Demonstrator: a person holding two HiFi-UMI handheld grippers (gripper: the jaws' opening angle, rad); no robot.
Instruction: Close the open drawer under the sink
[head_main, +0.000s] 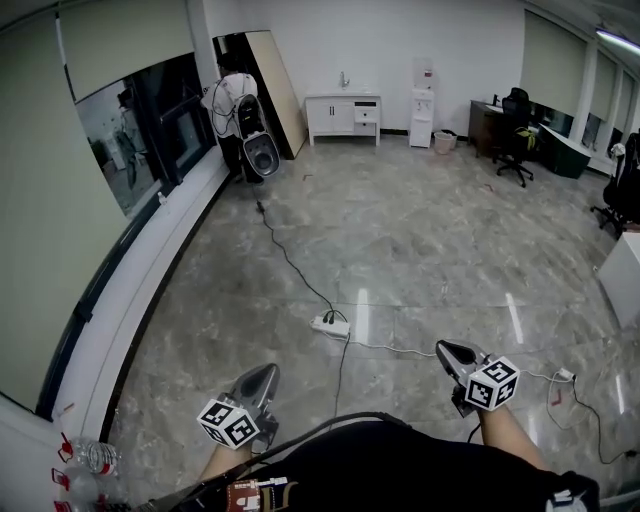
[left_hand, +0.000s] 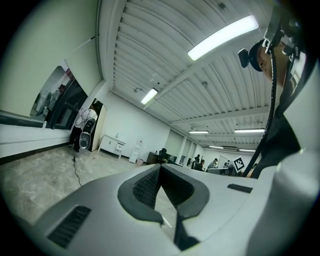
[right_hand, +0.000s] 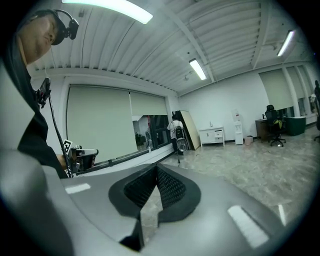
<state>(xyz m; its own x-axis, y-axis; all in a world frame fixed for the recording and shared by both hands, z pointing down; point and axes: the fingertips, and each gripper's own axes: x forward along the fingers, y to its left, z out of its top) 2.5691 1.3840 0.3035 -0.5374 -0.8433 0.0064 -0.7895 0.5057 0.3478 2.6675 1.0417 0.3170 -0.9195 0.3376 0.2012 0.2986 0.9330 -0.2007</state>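
- Standing at the far wall, the white sink cabinet (head_main: 343, 113) has the small white drawer (head_main: 366, 115) in its right half; too distant to judge its opening.
- Well short of that cabinet, the left grey two-jaw gripper (head_main: 262, 372) and the right grey two-jaw gripper (head_main: 447, 349) have their jaws pressed together, empty.
- Drawer probably light, rigid, easy-sliding; push its flat front centrally.

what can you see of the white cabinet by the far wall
The white cabinet stands on the floor against the far wall, with a tap on top. It has doors on its left and drawers on its right. One drawer looks pulled out, though it is too far away to be sure.
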